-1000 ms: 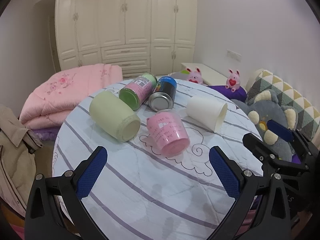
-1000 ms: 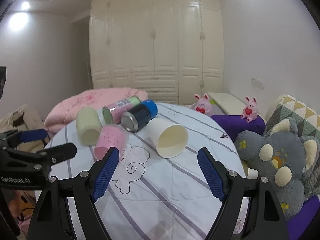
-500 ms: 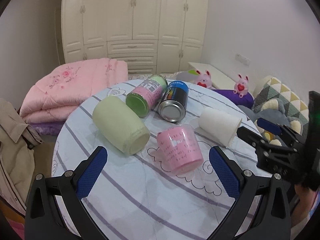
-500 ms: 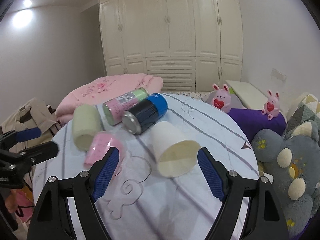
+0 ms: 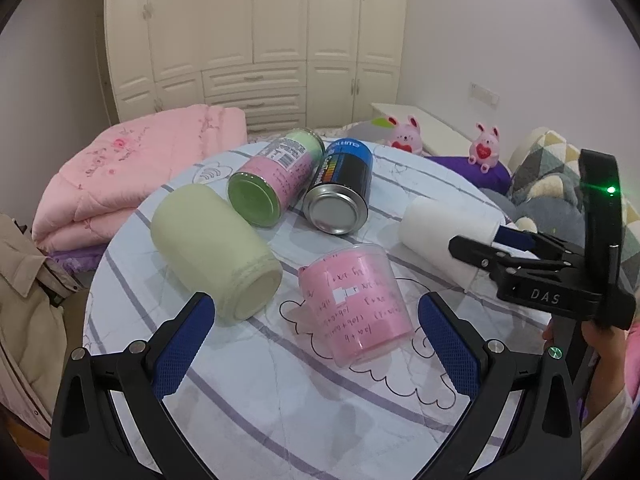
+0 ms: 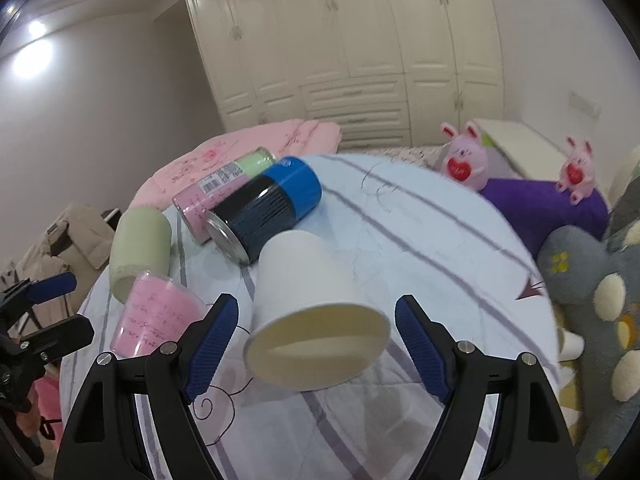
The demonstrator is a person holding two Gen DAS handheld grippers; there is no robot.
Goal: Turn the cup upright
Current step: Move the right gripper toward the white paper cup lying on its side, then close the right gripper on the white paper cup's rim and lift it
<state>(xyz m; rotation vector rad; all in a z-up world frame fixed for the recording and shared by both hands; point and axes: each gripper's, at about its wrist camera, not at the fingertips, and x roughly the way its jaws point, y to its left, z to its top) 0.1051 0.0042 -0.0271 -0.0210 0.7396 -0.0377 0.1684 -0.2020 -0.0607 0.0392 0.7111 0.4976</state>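
A white paper cup (image 6: 308, 304) lies on its side on the round striped table (image 6: 420, 240), its open mouth toward my right wrist camera. My right gripper (image 6: 316, 344) is open, its blue pads on either side of the cup's rim, not touching it. In the left wrist view the same cup (image 5: 444, 232) lies at the right, with the right gripper (image 5: 508, 244) at its mouth. My left gripper (image 5: 316, 344) is open and empty. A pink plastic cup (image 5: 356, 312) lies on its side between its fingers, a little beyond them.
A pale green cup (image 5: 212, 248), a pink-and-green can (image 5: 276, 180) and a blue-and-black can (image 5: 340, 192) lie on their sides at the table's far half. A pink quilt (image 5: 132, 176) lies behind the table. Plush toys (image 6: 592, 292) lie at the right.
My right gripper has moved forward and down until its fingers straddle the white cup's mouth. My left gripper has drifted a little closer to the pink cup.
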